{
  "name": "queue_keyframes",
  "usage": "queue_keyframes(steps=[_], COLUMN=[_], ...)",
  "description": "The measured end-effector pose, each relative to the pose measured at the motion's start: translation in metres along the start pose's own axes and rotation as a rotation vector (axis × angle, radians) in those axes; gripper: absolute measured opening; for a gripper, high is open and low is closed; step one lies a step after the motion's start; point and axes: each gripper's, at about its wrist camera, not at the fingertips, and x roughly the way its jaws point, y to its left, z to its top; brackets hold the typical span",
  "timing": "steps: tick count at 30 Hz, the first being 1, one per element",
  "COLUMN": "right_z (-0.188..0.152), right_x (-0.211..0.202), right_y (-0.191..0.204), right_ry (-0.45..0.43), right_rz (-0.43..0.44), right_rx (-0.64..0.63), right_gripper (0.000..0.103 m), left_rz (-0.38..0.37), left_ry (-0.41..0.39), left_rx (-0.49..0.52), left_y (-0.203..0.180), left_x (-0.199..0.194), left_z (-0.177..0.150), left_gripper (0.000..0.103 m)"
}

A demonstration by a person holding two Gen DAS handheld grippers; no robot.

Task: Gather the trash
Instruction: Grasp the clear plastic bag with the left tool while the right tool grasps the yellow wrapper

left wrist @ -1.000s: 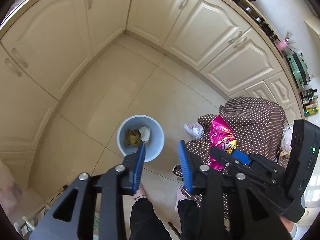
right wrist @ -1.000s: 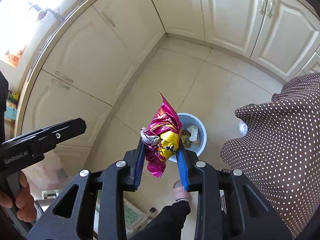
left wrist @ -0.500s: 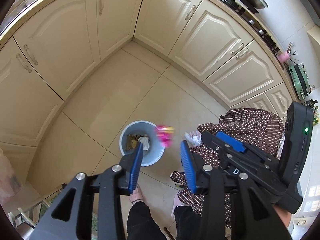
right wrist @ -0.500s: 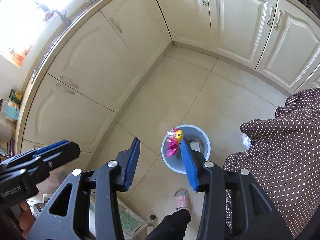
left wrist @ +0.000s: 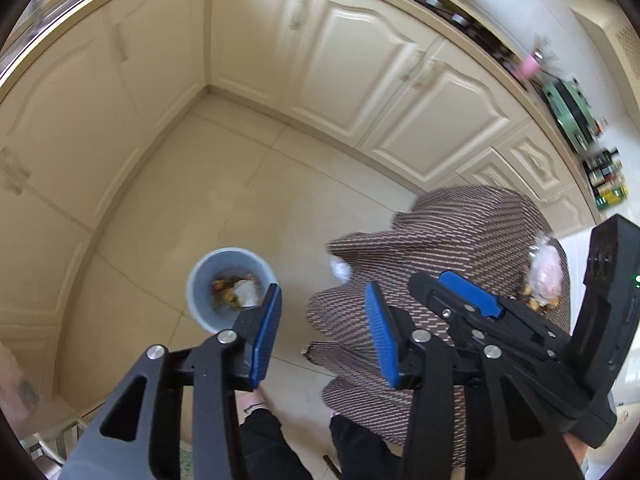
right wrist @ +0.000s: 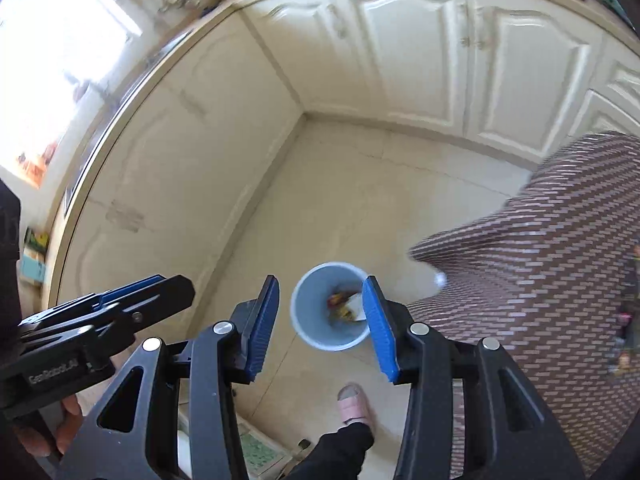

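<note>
A pale blue trash bin (left wrist: 200, 280) stands on the tiled floor, holding a pink and yellow wrapper (right wrist: 338, 300) and a white paper scrap (left wrist: 246, 292). My left gripper (left wrist: 323, 336) hangs high above the floor, between the bin and the table. Its jaws are opening and nothing is between them. My right gripper (right wrist: 320, 328) is open and empty, with the bin (right wrist: 298, 308) seen far below through its jaws. A crumpled white tissue (left wrist: 340, 268) lies at the edge of the dotted tablecloth (left wrist: 460, 240). Both views are blurred by motion.
Cream cabinets (left wrist: 360, 80) wrap around the floor corner. The cloth-covered table (right wrist: 540, 260) fills the right side, with a clear plastic bag (left wrist: 544, 272) and small scraps on it. The person's slippered foot (right wrist: 352, 404) stands just below the bin.
The right gripper let go of the pink wrapper, which dropped into the bin. Both grippers opened wider, rose, and swung toward the table side.
</note>
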Motion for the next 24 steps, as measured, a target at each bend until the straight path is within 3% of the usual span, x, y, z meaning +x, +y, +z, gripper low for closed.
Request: queue_keyframes(steps=[8, 15, 18, 24], right_z=[-0.015, -0.037, -0.045, -0.059], right_x=[-0.104, -0.154, -0.161, -0.164], right_y=[-0.128, -0.236, -0.274, -0.328], right_ry=[-0.158, -0.200, -0.198, -0.188], right_rz=[-0.161, -0.251, -0.261, -0.254], right_rx=[0.060, 0.178, 0.250, 0.359], right_gripper=[0.044, 0.046, 0.046, 0.046], left_rz=[-0.082, -0.162, -0.163, -0.126], left_ry=[0.034, 0.078, 0.084, 0.096], left_rx=[0.173, 0.283, 0.331, 0.377], left_y=[-0.163, -0.292, -0.333, -0.379], left_x=[0.042, 0.083, 0.099, 0.134], left_z=[-0.016, -0.036, -0.039, -0.037], left_gripper=[0.050, 0.055, 0.059, 0.063])
